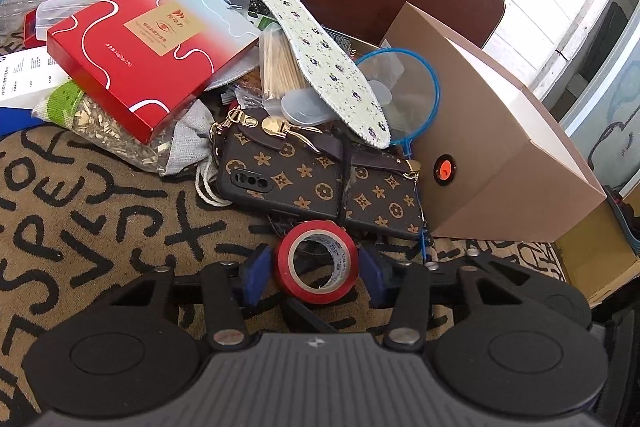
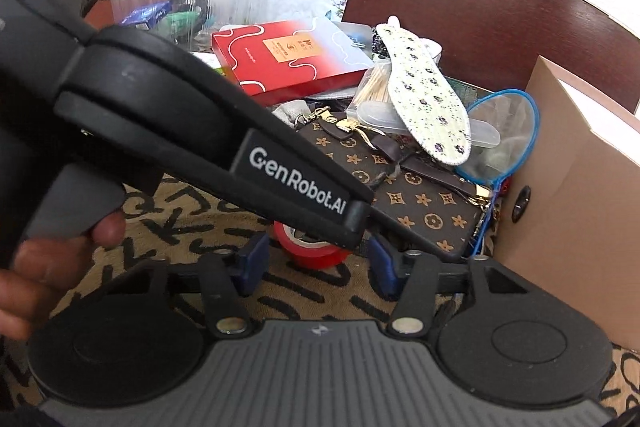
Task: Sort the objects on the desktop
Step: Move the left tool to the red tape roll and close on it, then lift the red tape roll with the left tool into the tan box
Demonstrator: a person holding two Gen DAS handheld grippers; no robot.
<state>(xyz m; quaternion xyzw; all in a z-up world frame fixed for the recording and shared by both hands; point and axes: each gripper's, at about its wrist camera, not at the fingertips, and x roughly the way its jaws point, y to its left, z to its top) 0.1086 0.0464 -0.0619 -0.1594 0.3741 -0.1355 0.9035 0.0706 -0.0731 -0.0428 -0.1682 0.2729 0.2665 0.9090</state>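
A: Nearest, at six o'clock on the tabletop [image 1: 100, 195], the left gripper [image 1: 316, 279] brackets the tape roll [image 1: 316, 263], jaws spread, pads not clearly touching.

B: And how will it handle?

A: Light, stiff, likely slick; squeeze across its outer wall.

B: The right gripper [image 2: 316, 263]?

A: Open, empty, just behind. Farther, at twelve o'clock, the phone case [image 1: 320, 183]; at two, the cardboard box [image 1: 500, 147].
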